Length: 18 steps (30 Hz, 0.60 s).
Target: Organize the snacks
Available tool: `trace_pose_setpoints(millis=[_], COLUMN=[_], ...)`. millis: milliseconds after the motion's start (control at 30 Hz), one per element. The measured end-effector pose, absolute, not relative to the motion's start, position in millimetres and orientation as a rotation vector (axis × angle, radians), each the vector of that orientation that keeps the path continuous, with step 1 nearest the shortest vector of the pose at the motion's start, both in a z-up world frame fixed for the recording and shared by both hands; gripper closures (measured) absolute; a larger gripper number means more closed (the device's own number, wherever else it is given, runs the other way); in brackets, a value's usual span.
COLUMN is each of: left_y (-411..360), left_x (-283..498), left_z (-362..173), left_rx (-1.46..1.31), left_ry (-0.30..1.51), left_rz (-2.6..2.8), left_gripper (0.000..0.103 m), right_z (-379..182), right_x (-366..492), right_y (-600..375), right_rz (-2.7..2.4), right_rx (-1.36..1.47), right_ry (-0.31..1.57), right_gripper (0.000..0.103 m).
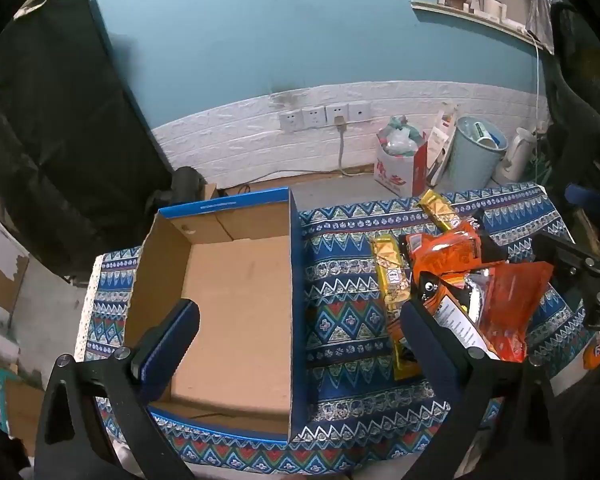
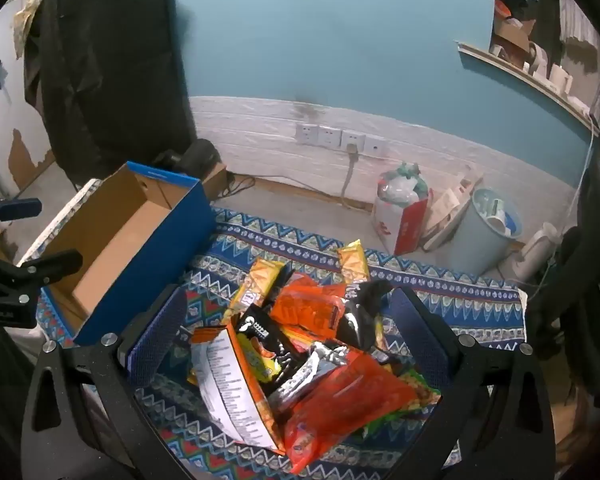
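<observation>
Left wrist view: the left gripper hangs with fingers spread wide and empty; the open brown cardboard box with blue outer walls lies between them, the crinkly snack packets by the right finger.

Right wrist view: the right gripper is released too, its fingers flanking the heap of orange, yellow and black foil packets on the patterned tabletop. They look light, soft, slippery; pinching a flat sealed edge seems best.

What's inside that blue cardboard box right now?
Nothing that shows: the blue cardboard box has a bare brown floor. Its near corner hides behind the left gripper's finger. The snack packets all lie outside, on the patterned cloth.
</observation>
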<state>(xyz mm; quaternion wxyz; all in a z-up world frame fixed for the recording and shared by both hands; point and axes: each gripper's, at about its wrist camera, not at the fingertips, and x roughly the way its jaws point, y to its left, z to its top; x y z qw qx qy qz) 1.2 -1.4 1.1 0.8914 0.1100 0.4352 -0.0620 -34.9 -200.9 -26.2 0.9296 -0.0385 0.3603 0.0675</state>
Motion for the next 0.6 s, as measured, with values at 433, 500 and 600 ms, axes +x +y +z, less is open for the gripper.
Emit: trace_pose_setpoints(millis=[433,500,600], left_y=[-5.8,-5.2,-4.8], left_x=[-7.0,-0.8,0.4], left_z=[4.8,-1.3,-3.8], left_rx=[0.23,0.235,0.235], left_ry=[0.89,0.895,0.9], left_rz=[-0.131,-0.135,-0.13], left_gripper=[0.002,0.002,0.002], right_z=[-27.2,-28.7,-33.4], right_x=[-40.5,-40.4,-36.6], right_y=[-194.8,-195.4,-198.5], right_rz=[0.146,0.15,0.148], right_rx=[-0.075,-0.077,-0.082], right_ry=[0.754,0.761,0.776], right_gripper=[0.003,0.003,0.003])
